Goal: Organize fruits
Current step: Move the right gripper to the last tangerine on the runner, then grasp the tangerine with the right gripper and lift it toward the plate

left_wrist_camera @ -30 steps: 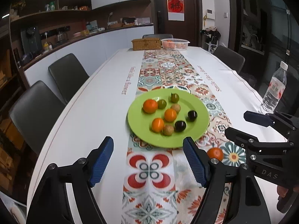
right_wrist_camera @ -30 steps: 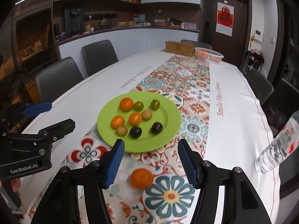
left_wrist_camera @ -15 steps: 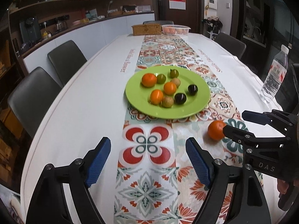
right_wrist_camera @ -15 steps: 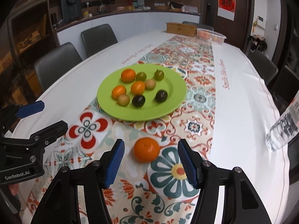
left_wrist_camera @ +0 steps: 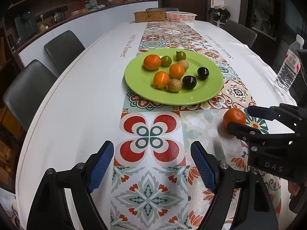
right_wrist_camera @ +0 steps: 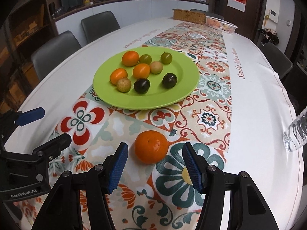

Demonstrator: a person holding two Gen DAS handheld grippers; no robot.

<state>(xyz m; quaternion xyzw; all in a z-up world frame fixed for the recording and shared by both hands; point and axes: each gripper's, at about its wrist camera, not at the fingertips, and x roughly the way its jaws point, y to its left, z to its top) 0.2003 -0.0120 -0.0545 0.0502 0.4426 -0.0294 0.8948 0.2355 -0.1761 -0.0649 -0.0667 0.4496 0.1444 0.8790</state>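
A green plate on the patterned runner holds several small fruits: oranges, green ones, tan ones and two dark plums. A loose orange lies on the runner in front of the plate. My right gripper is open, its blue pads either side of the orange's near half, not touching it. My left gripper is open and empty over the runner, left of the orange.
A water bottle stands at the table's right edge. A wicker box and a white basket sit at the far end. Grey chairs line the left side.
Both grippers have dropped lower and moved nearer the table. My right gripper has closed in on the loose orange, which now sits between its open fingers.
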